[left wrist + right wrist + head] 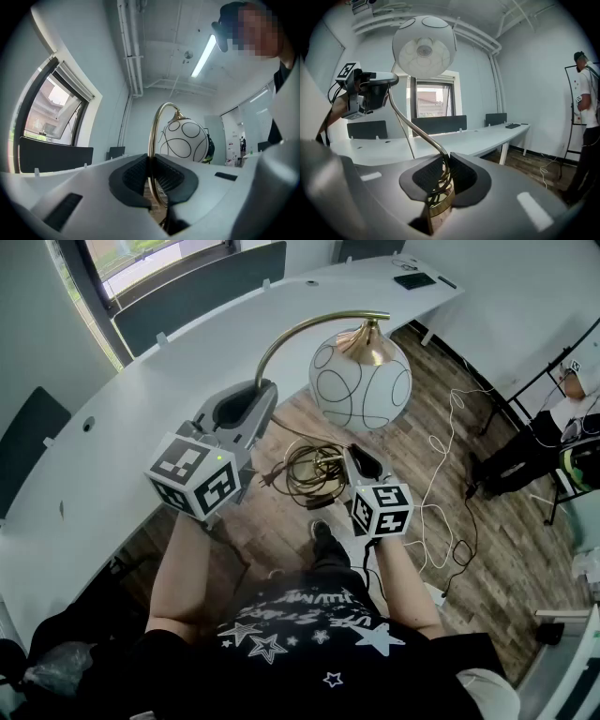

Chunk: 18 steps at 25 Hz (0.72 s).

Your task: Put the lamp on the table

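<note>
- Grey right gripper (440, 176), nearest the body, is clamped narrow on the low end of the brass goose-neck lamp (300, 329). Thin wire loops and a brass collar sit between its pads. A grip on loose loops may slide or let the stem twist.
- Left gripper (152, 173) is closed tight on the curved brass arm higher up. The tube is thin, round and smooth, so it could spin in the pads and swing the shade down.
- Dark coiled power cord (314, 470) hangs under the lamp, between the two grippers. It could snag a gripper or the table edge, or end up under the base so the lamp stands crooked.
- White glass globe shade with black line circles (361, 385) hangs from the arm tip, heavy and out front. The lamp is in the air over the wood floor (441, 521), just beside the table and not yet on it. A knock on the table edge or a drop likely breaks the glass.
- Long white curved table (112, 446) is at the left and ahead. If the two hands move out of step on the lift across, the arm may bend.
- Loose white cable (441, 456) on the floor is a trip risk.
</note>
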Each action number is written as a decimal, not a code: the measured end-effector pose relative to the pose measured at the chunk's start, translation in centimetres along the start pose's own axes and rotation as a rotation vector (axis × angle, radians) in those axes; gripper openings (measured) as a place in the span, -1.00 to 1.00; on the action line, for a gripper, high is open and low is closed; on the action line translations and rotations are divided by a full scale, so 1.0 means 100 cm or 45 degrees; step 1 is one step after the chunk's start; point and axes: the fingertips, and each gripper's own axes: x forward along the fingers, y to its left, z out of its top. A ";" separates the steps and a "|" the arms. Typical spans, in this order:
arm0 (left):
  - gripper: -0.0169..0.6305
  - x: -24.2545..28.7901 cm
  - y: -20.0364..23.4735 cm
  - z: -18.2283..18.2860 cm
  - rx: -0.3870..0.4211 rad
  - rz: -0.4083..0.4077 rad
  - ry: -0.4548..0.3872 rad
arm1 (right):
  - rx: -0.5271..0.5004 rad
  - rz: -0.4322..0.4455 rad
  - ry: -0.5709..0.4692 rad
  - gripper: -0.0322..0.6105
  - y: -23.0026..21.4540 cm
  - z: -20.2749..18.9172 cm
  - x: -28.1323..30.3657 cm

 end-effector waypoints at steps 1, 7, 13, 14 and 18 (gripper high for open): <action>-0.85 -0.001 0.000 0.001 0.002 -0.001 -0.003 | -0.005 -0.001 -0.003 -0.76 0.001 0.001 0.000; -0.84 -0.011 -0.002 0.004 0.018 0.007 -0.015 | -0.030 -0.012 -0.007 -0.76 0.008 0.003 -0.005; -0.85 -0.010 0.000 0.008 0.012 0.018 -0.010 | -0.044 -0.030 -0.001 -0.76 0.008 0.008 -0.009; -0.85 -0.010 0.001 0.008 0.011 0.018 -0.010 | -0.045 -0.031 0.001 -0.76 0.009 0.008 -0.009; -0.85 -0.011 0.003 0.013 0.007 0.000 -0.014 | -0.031 -0.030 -0.001 -0.76 0.014 0.011 -0.007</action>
